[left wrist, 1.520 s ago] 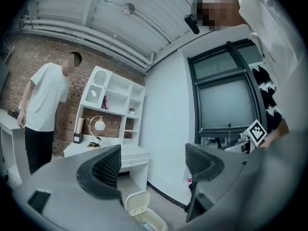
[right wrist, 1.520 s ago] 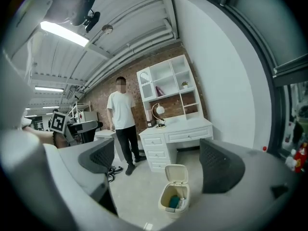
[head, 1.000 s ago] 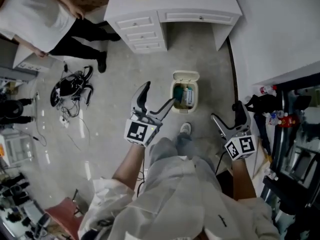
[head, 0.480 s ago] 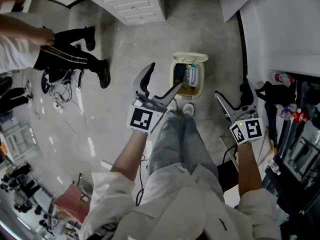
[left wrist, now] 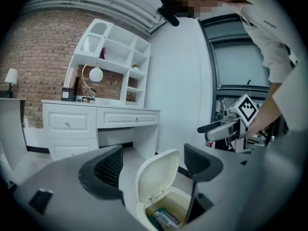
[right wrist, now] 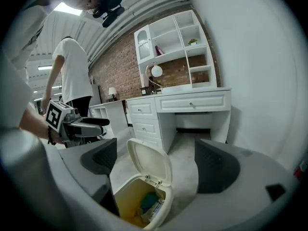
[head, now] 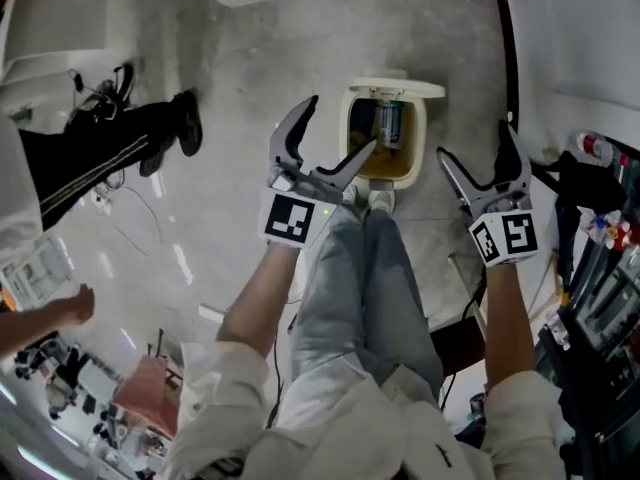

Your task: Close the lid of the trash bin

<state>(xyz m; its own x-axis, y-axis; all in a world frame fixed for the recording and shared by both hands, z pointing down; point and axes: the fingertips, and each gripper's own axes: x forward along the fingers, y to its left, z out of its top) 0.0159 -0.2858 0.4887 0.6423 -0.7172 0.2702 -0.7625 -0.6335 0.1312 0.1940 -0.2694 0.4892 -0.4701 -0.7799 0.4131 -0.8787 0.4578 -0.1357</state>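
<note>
Both tools were spread wide, gripping nothing: left tool [head: 340,125], right tool [head: 476,140], though the right one's jaws had just been easing in a touch. The cream plastic trash bin [head: 421,138] sat on the floor ahead of and below them. Its smooth rounded lid [left wrist: 156,177] stood upright, with rubbish [right wrist: 150,203] inside.
</note>
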